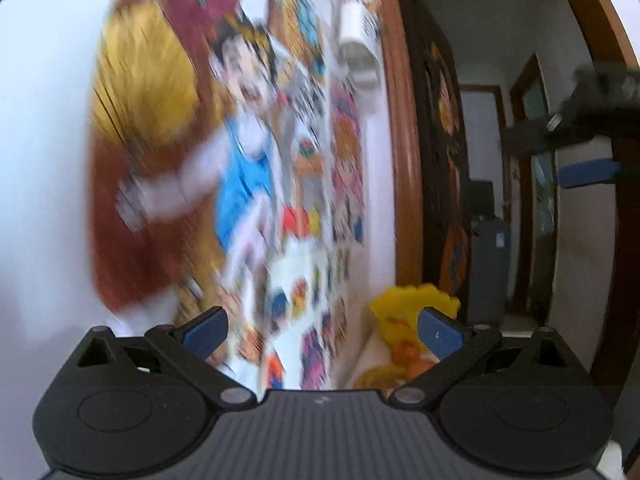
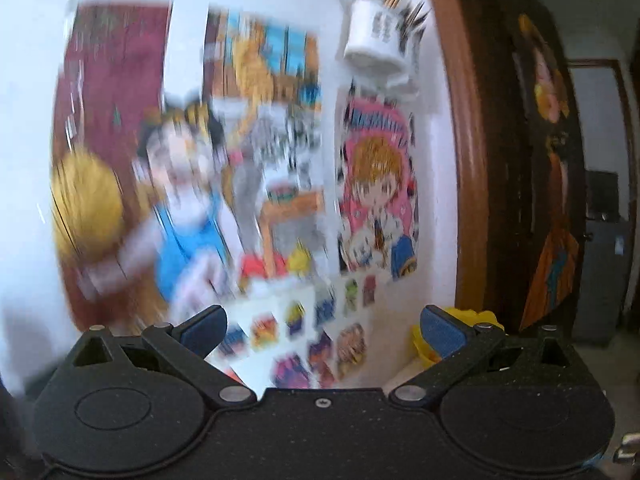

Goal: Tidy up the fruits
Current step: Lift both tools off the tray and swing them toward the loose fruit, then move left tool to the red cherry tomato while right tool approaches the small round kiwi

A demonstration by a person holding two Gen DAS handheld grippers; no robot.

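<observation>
Fingers (image 1: 206, 332) of the left gripper (image 1: 322, 330) spread apart, holding nothing; right gripper (image 2: 322, 330) likewise spread and unloaded; both face a blurred postered wall (image 2: 280, 160); yellow fruit-like object (image 1: 404, 316) low right, beside the wooden door frame (image 1: 404, 160), identity unclear.

I can see only a narrow pale strip of the supporting surface (image 1: 370, 354) in the left wrist view, running along the foot of the poster-covered wall (image 1: 280, 200); I cannot tell whether it is a table or a shelf. On it, just right of the wall and beside the wooden door frame (image 1: 406, 184), sits a yellow ruffled-edge bowl (image 1: 396, 312) holding blurred orange-yellow pieces (image 1: 404, 354) I cannot identify. In my right wrist view the same bowl (image 2: 486, 316) shows at the frame's base (image 2: 466, 240).
</observation>
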